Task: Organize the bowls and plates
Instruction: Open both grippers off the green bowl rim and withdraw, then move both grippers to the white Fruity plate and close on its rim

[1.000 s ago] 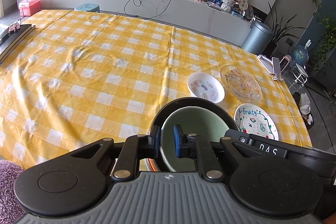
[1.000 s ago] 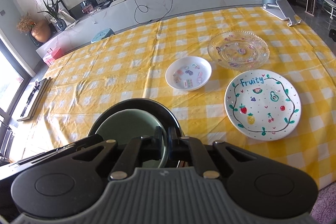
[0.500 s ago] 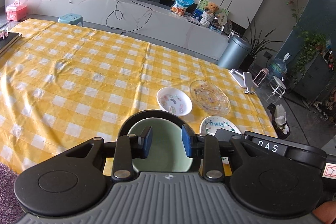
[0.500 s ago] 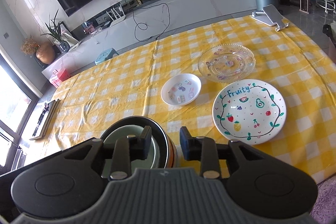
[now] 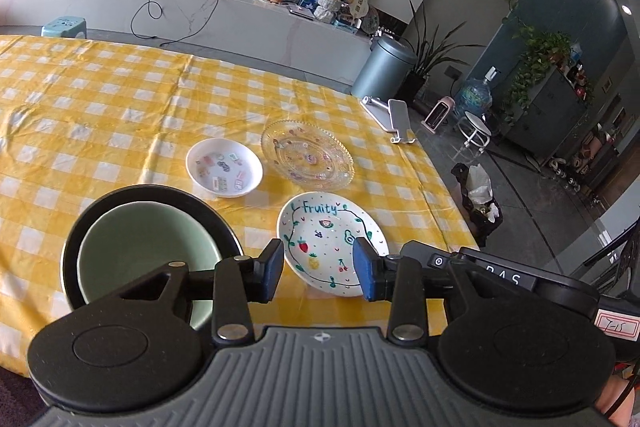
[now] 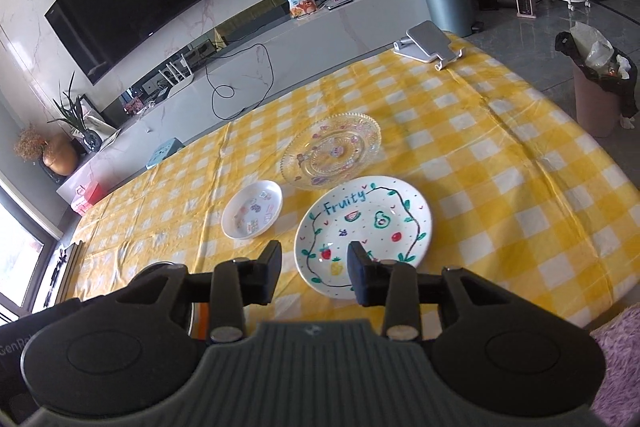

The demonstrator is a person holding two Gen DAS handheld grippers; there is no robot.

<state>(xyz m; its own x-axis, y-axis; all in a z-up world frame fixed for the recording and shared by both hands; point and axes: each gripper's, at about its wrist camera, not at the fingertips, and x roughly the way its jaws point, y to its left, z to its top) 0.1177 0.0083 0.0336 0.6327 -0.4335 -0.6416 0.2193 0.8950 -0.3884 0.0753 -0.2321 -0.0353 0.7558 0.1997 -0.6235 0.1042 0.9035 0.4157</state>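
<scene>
A pale green bowl (image 5: 140, 247) sits nested inside a black bowl (image 5: 100, 203) on the yellow checked tablecloth, left of my left gripper (image 5: 318, 275). That gripper is open and empty, above the near edge of the white "Fruity" plate (image 5: 332, 239). A small white dish with stickers (image 5: 224, 171) and a clear glass plate (image 5: 308, 157) lie beyond. My right gripper (image 6: 314, 277) is open and empty, above the near left edge of the Fruity plate (image 6: 368, 227). The sticker dish (image 6: 252, 215) and glass plate (image 6: 332, 151) lie behind it. The black bowl (image 6: 160, 269) is mostly hidden at the lower left.
A grey phone stand (image 5: 394, 119) sits at the table's far right corner (image 6: 428, 45). The table's right edge drops to the floor, with a bin (image 6: 600, 95) beside it. A black flat object (image 6: 60, 275) lies at the table's far left.
Both grippers opened wider, let go of the nested bowls, and swung right toward the Fruity plate. The bowls stay on the table.
</scene>
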